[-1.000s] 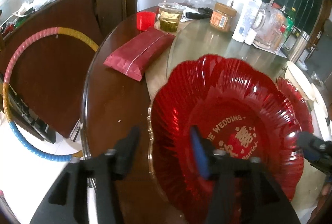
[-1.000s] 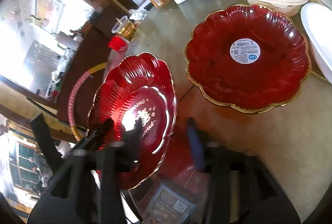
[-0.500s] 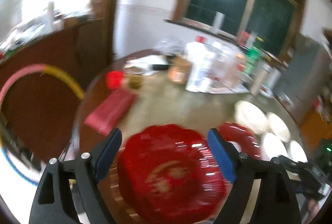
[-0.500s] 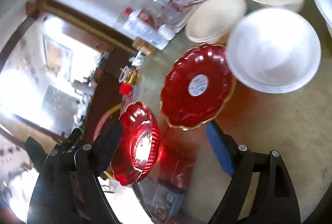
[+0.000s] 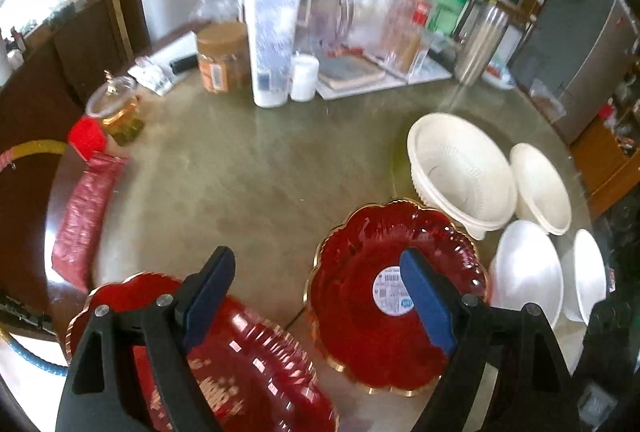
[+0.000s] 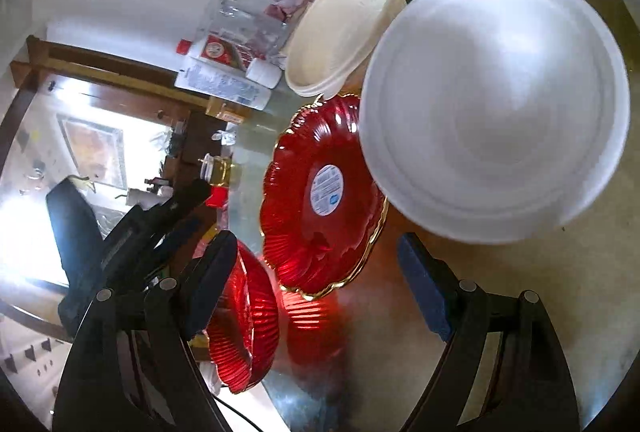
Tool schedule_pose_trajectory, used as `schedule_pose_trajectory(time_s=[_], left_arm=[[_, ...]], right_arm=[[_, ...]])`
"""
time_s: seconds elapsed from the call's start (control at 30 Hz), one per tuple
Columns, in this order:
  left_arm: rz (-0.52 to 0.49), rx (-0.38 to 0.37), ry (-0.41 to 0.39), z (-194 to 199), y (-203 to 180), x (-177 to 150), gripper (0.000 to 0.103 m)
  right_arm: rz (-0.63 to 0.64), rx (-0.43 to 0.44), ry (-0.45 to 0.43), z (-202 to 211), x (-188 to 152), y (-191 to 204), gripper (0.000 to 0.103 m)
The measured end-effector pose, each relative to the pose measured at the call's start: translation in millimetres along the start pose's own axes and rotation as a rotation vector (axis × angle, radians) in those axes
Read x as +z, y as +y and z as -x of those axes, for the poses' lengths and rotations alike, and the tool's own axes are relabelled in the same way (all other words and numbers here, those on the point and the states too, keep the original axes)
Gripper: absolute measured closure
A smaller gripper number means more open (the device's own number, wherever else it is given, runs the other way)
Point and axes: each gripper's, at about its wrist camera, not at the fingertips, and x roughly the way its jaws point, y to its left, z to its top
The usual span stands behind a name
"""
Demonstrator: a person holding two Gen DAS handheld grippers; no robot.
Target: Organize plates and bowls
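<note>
Judging from how things lie, the sorting is barely begun: nothing is stacked on anything else that can be made out, so the gathering of like with like is all left to do. The left gripper (image 5: 320,300) has its jaws spread wide and holds nothing; its blue-padded fingers (image 5: 426,306) hang above the round glass-topped table (image 5: 248,172) without touching any dish. Just below and behind its left-hand jaw sits a red fluted plastic plate with gold lettering (image 5: 248,380), partly hidden by that jaw. Under its right-hand jaw lies a second red scalloped plate with a gold rim and a white barcode sticker (image 5: 360,316), flat on the table and apart from the first. Beyond the right-hand jaw stand a cream ribbed bowl (image 5: 460,176) and a smaller cream bowl (image 5: 540,188), side by side, and nearer, to the right of that jaw, two white foam bowls (image 5: 528,268), whether touching or not I cannot tell. The right gripper (image 6: 316,272) is likewise wide open and empty. Ahead, between its jaws, is the stickered plate (image 6: 320,200); the lettered plate (image 6: 244,320) shows beside its left-hand jaw, and a white foam bowl (image 6: 496,104) looms ahead of its right-hand jaw, its edge overlapping the stickered plate in this view. My reading is that the two red plates want joining first, then the bowls nesting by kind.
</note>
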Motion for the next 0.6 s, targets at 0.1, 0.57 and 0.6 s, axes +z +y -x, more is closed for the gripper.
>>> schedule_pose_trajectory(time_s=[0.1, 0.57, 0.6], left_arm=[[0.011, 0.009, 0.047, -19, -1, 5, 0.018], [-0.085, 0.101, 0.174, -61, -15, -7, 0.074], [-0.082, 0.100, 0.169, -60, -15, -8, 0.075]], right_arm=[[-0.002, 0.000, 0.002, -2, 1, -4, 0.020], [0.069, -0.146, -0.006, -12, 4, -9, 0.087], [0.068, -0.148, -0.008, -12, 5, -11, 0.090]])
